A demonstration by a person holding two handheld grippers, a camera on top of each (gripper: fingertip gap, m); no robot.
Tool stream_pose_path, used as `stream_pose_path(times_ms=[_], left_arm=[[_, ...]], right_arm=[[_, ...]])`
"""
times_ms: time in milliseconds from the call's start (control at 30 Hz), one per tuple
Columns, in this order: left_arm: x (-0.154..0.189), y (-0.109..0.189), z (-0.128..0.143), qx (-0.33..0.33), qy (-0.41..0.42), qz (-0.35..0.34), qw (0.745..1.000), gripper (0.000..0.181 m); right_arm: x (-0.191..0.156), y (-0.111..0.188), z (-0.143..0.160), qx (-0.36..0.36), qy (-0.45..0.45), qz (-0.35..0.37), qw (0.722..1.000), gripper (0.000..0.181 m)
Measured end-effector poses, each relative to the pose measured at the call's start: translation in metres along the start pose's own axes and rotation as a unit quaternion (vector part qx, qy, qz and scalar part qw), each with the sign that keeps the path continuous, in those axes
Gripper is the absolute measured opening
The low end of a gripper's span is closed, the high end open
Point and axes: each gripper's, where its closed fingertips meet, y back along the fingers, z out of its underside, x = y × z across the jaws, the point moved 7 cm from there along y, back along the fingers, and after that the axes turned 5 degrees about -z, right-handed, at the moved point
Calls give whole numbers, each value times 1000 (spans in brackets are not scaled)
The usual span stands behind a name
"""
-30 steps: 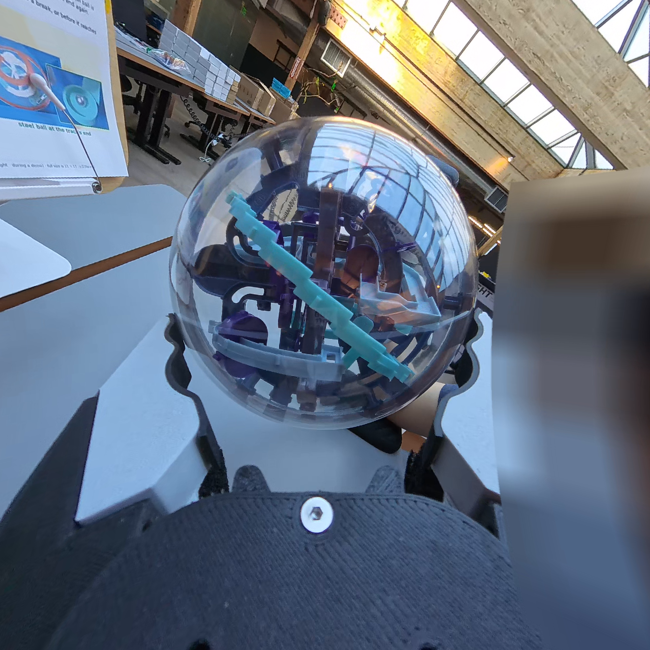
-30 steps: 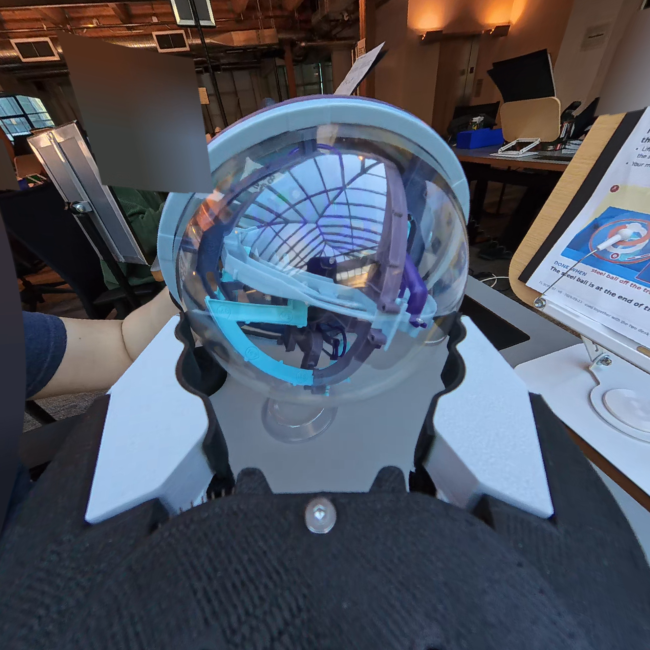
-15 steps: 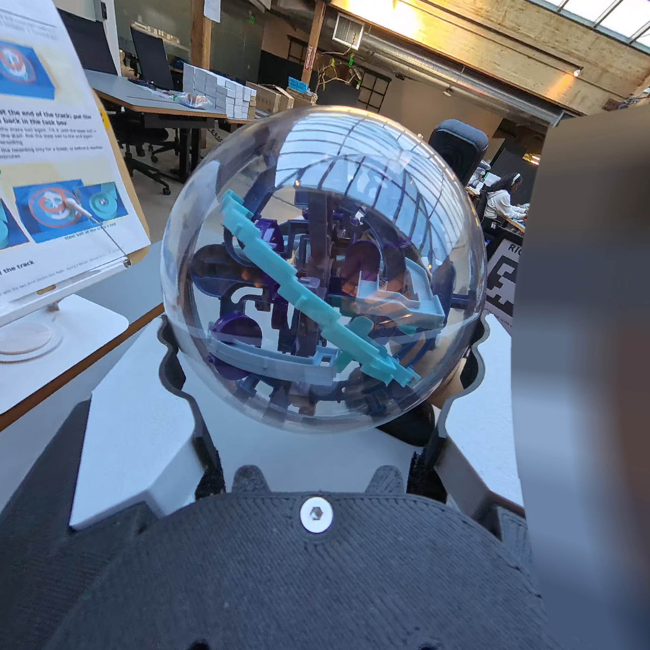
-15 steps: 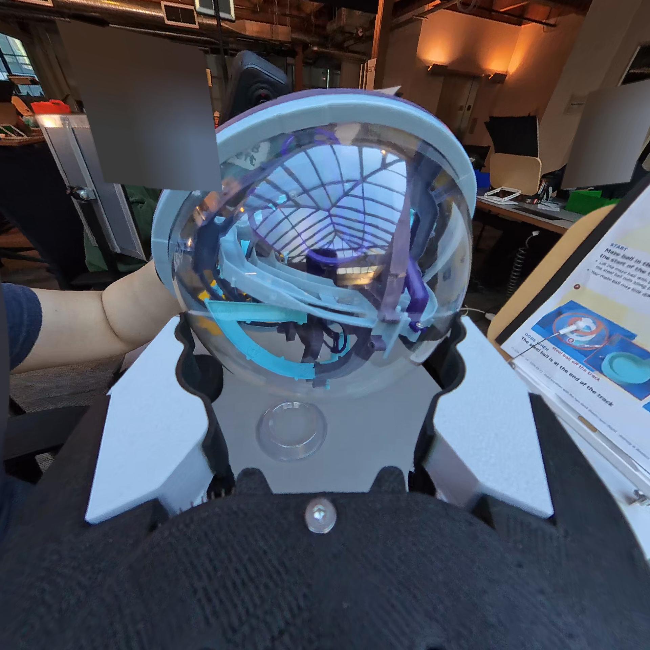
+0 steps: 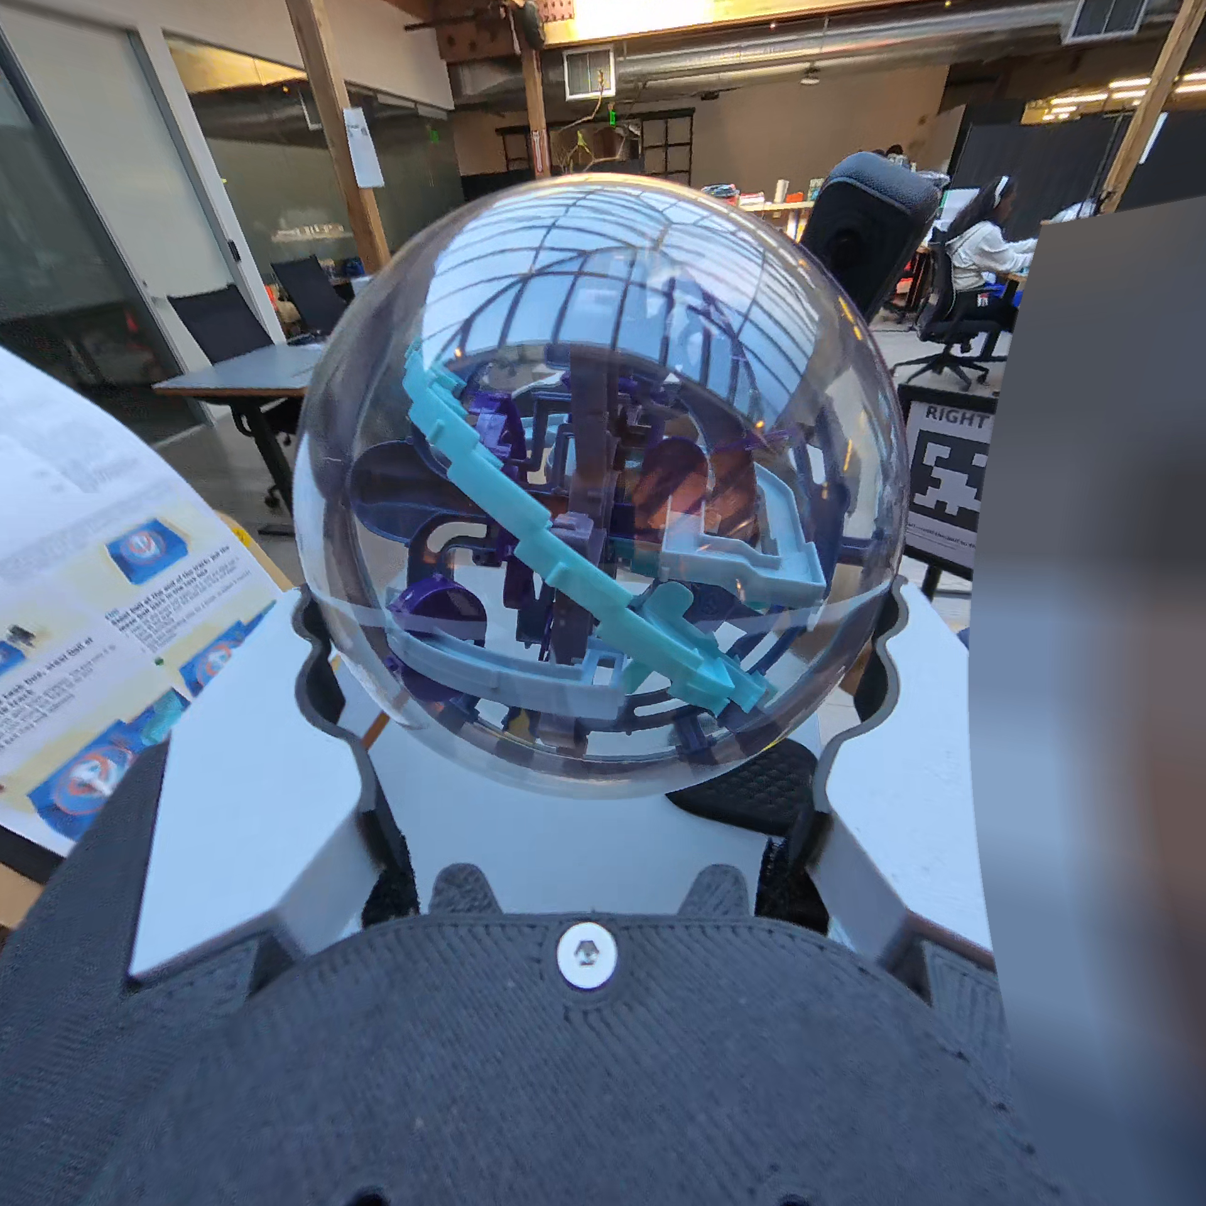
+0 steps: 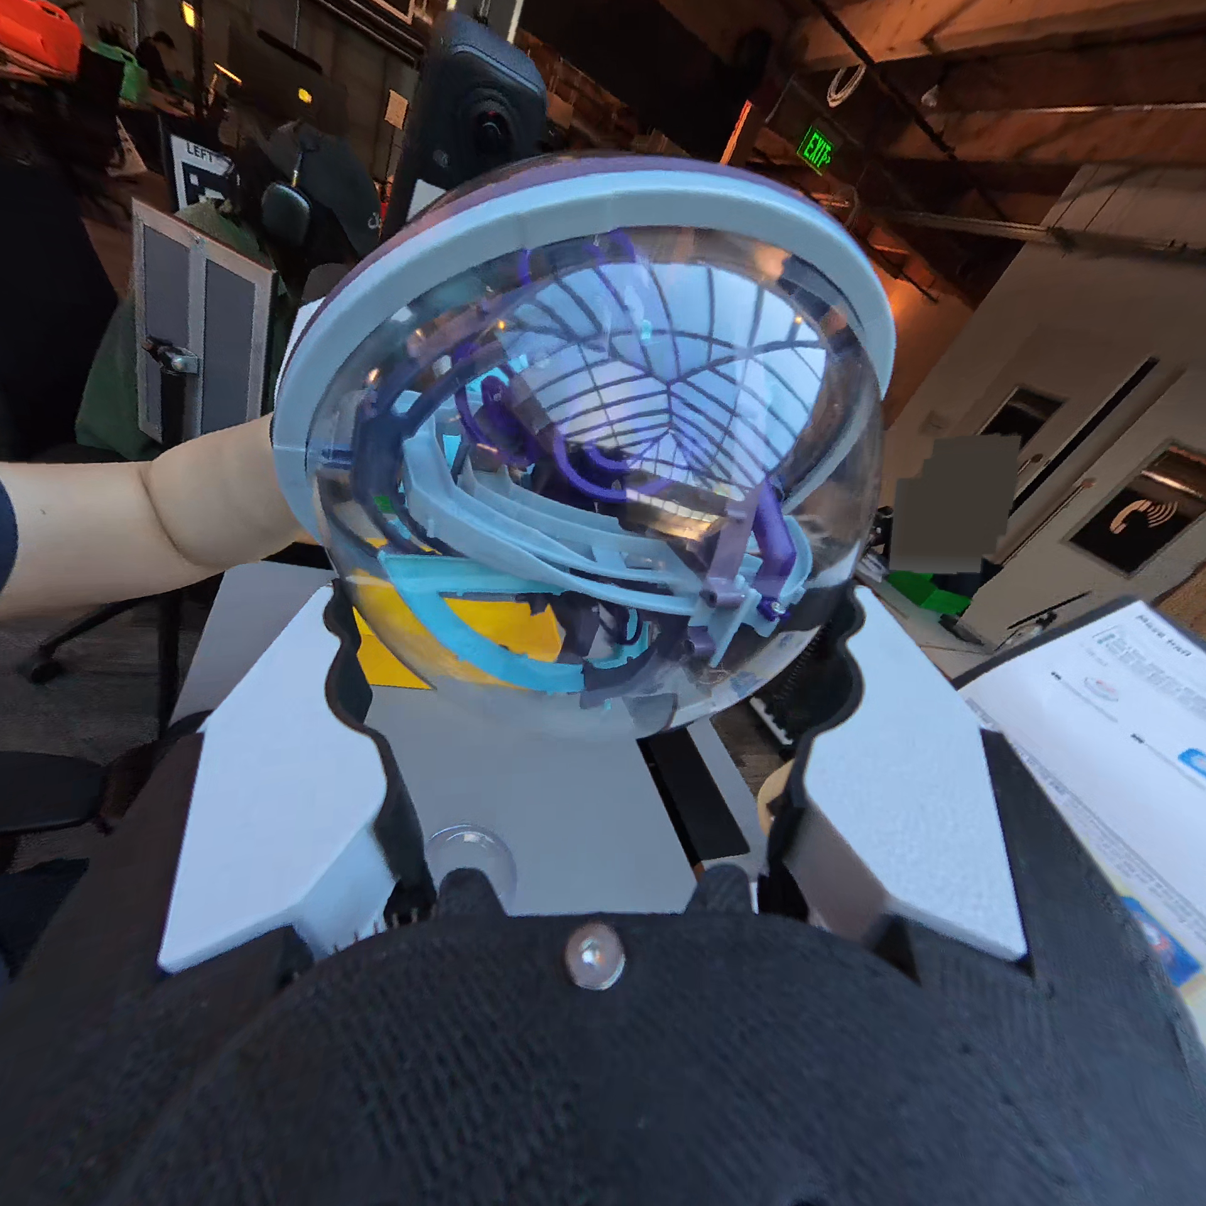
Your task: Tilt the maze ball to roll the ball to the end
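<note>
The maze ball (image 5: pixel 600 483) is a clear sphere with teal, grey and purple tracks inside. It is held in the air between both grippers. My left gripper (image 5: pixel 597 620) is shut on it, white fingers (image 5: pixel 261 750) pressing its lower sides. My right gripper (image 6: pixel 590 626) is shut on the maze ball (image 6: pixel 581 457) from the opposite side, where the grey equator ring (image 6: pixel 652 202) tilts down to the left. I cannot make out the small steel ball inside.
A clear round stand (image 6: pixel 470 861) sits on the grey table (image 6: pixel 555 816) below the ball. An instruction sheet (image 5: pixel 98 620) stands at the side, also in the right wrist view (image 6: pixel 1109 718). A person's forearm (image 6: pixel 130 522) and a black camera (image 5: pixel 861 215) are behind.
Both grippers have lifted and turned the ball. The stand has dropped lower in the right view, the ring now tilts, and the left view has swung down from the skylight to the room.
</note>
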Motion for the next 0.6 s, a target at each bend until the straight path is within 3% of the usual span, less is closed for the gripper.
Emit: stream_pose_path(times_ms=[333, 600], left_arm=[[84, 37, -94, 44, -160, -32, 986, 159], [141, 63, -140, 82, -255, -40, 963, 158]], right_arm=[[-43, 26, -113, 15, 143, 25, 989, 142], [-81, 42, -181, 7, 242, 49, 969, 142]])
